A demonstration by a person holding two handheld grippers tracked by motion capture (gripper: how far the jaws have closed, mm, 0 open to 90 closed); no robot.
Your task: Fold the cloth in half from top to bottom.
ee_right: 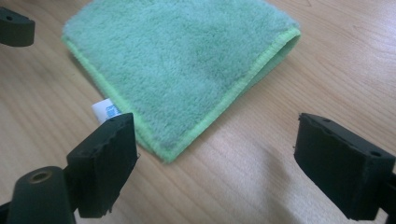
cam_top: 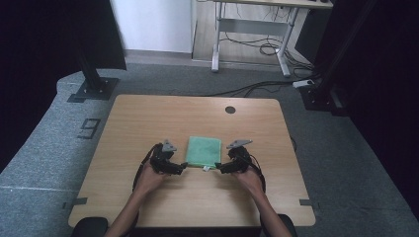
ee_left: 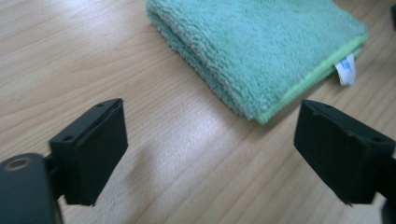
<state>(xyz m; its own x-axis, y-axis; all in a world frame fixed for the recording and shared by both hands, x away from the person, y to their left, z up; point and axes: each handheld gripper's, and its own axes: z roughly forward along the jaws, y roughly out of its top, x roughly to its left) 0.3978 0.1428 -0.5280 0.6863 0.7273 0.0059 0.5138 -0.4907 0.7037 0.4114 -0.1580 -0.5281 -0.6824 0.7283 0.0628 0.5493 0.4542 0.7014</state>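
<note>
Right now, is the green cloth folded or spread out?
Folded. The cloth lies flat on the table as a compact rectangle, with stacked layers showing along its edge.

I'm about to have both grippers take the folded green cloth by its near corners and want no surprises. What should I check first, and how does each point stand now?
1. Left hand-held gripper open: ok.
2. Right hand-held gripper open: ok.
3. Green cloth lying flat and folded on the table: ok.
4. Near corners within each gripper's line of approach: ok.
5. Nothing yet between either gripper's jaws: ok.
6. White label clear of the grip spot: cannot tell.
</note>
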